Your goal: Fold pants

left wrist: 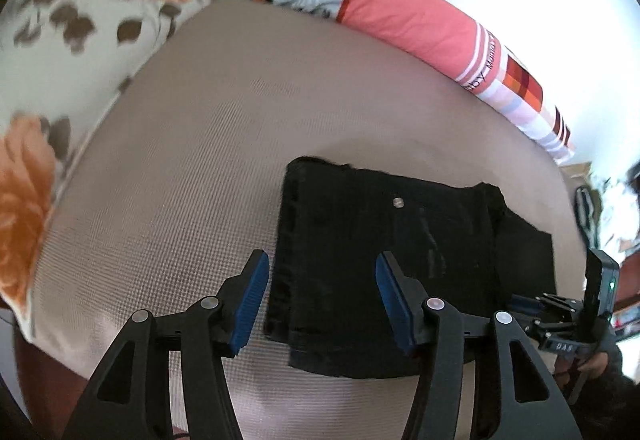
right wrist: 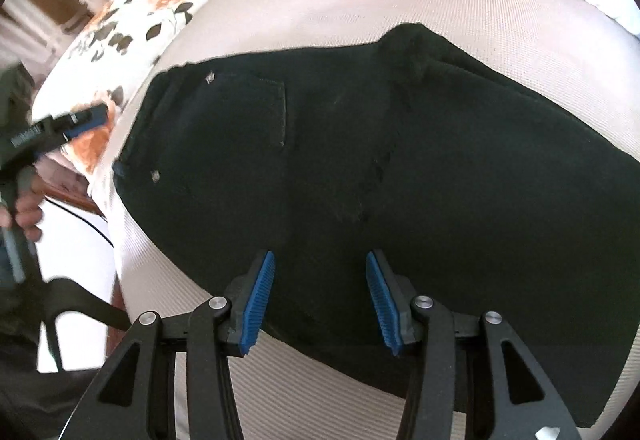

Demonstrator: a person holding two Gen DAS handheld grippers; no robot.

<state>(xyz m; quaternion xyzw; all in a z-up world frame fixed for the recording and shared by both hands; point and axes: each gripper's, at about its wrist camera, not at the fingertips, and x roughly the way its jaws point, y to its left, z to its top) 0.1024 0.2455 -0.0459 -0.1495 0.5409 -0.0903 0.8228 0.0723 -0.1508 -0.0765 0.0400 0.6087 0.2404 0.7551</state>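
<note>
Black pants (left wrist: 380, 260) lie folded into a compact block on the beige bed cover (left wrist: 200, 160), a metal button showing near the top edge. My left gripper (left wrist: 320, 298) is open above the pants' left edge, with nothing pinched between its blue pads. In the right wrist view the pants (right wrist: 380, 168) fill the middle, pocket and rivets facing up. My right gripper (right wrist: 320, 302) is open over their near edge and holds nothing. The left gripper (right wrist: 82, 124) shows there at the far left, blurred, in a hand (right wrist: 24, 208). The right gripper's body (left wrist: 560, 320) shows at the pants' right side.
A floral quilt (left wrist: 60, 52) lies along the bed's left side. A pink and checked pillow (left wrist: 420, 24) rests at the back against a white wall. Past the bed's left edge there is floor with a black cable (right wrist: 92, 224) and a dark strap.
</note>
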